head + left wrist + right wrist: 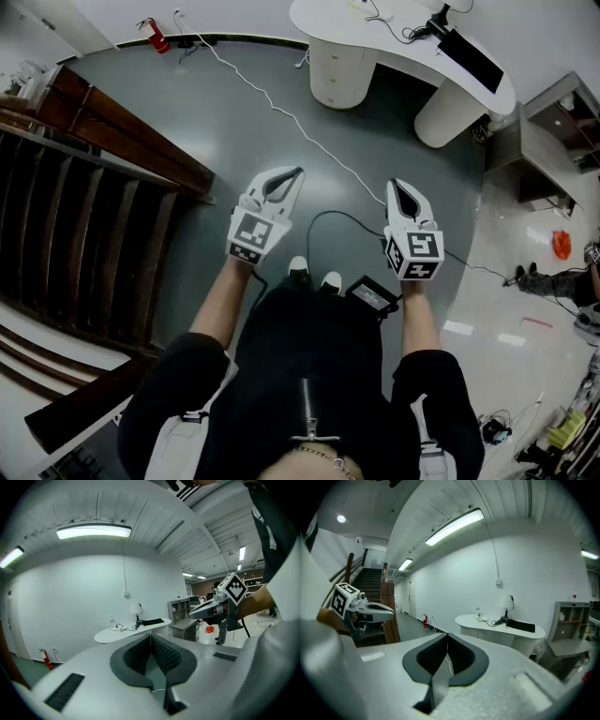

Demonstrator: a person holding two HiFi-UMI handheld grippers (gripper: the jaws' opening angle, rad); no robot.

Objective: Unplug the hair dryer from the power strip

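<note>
Grey floor lies between the person and the white table [375,42], where cables [412,33] hint at the power strip, hair dryer indiscernible; left hand-held gripper [295,175] and right hand-held gripper [394,186], both closed on nothing, must approach before opening

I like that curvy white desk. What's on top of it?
On the desk stand a small lamp, a flat black slab and thin cables. Anything beneath the slab is covered.
</note>
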